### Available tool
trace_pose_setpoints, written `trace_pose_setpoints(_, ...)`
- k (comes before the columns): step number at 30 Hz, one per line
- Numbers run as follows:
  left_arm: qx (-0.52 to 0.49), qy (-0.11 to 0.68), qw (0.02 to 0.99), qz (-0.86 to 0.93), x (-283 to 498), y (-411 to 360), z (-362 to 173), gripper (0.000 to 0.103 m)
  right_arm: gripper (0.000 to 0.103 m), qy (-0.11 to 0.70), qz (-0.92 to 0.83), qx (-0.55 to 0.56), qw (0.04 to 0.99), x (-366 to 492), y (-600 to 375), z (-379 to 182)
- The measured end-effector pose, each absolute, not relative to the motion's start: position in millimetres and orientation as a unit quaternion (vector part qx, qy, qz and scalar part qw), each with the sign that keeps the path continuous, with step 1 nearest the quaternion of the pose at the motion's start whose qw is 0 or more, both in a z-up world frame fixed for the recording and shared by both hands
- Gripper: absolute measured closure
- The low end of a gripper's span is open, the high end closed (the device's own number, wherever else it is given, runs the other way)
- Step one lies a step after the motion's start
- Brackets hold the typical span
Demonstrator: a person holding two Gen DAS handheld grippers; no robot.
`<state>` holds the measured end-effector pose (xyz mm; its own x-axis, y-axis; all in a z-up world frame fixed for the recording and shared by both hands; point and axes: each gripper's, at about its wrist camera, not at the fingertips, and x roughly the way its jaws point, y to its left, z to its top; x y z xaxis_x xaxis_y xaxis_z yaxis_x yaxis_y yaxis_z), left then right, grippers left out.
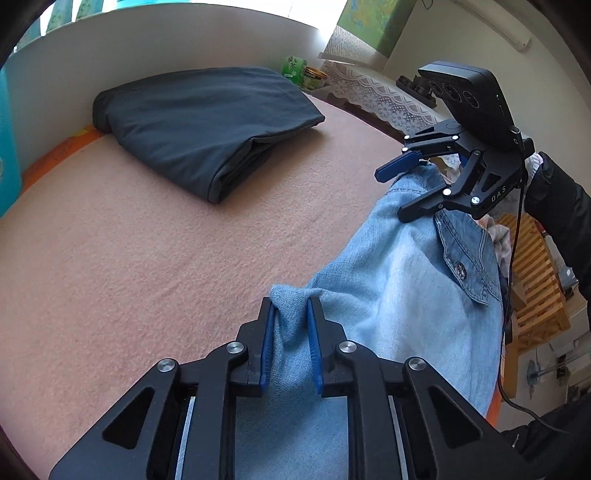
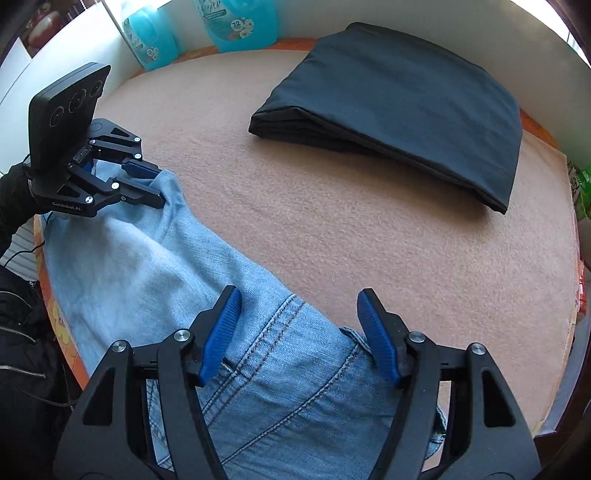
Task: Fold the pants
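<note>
Jeans (image 2: 155,258) lie lengthwise between grippers along near bench (image 2: 332,229) edge — left gripper (image 1: 290,314) pinches a denim fold, right gripper (image 2: 299,314) wide over waistband.

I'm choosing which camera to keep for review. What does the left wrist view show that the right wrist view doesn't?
Only the left wrist view: the green tea carton, lace cloth, wooden rack and the jeans' button.
Only the right wrist view: two blue bottles and the jeans' stitched seams.
Both: the jeans, the folded dark pants, the pink blanket, the left tongs pinching denim, and the right tongs open over the jeans.
</note>
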<state>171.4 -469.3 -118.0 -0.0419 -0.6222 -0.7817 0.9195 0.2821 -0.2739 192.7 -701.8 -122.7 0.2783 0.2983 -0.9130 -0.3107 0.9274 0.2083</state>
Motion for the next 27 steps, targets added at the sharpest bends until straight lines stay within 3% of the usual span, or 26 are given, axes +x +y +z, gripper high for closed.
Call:
trace_pose_setpoints(5,0.154,0.412,0.688,-0.577,167,-455,-105,0.092,0.028,0.581,0.196,-0.037,0.789,201,-680,-135)
trace_pose_setpoints(7,0.162,0.396,0.693,-0.580,162,-450,-98,0.093,0.032,0.576,0.194,-0.055,0.792,200,-670,-137)
trace_pose_setpoints(9,0.177,0.378,0.700,-0.580,154,-449,-93,0.093,0.056,0.570,0.194,-0.060,0.796,195,-662,-132)
trace_pose_setpoints(10,0.184,0.369,0.702,-0.580,151,-448,-91,0.094,0.057,0.567,0.177,-0.068,0.801,192,-659,-131)
trace_pose_setpoints(14,0.202,0.338,0.717,-0.575,139,-450,-83,0.097,0.082,0.550,0.094,-0.130,0.820,169,-637,-119)
trace_pose_setpoints(17,0.195,0.328,0.727,-0.571,140,-450,-75,0.099,0.085,0.526,0.018,-0.141,0.839,154,-629,-104)
trace_pose_setpoints(22,0.175,0.348,0.734,-0.557,163,-462,-80,0.099,0.084,0.516,-0.018,-0.137,0.846,158,-629,-109)
trace_pose_setpoints(26,0.194,0.329,0.763,-0.521,173,-464,-82,0.099,0.049,0.509,-0.026,-0.123,0.851,154,-631,-105)
trace_pose_setpoints(27,0.191,0.332,0.766,-0.516,177,-461,-82,0.099,0.046,0.496,-0.022,-0.109,0.861,146,-637,-96)
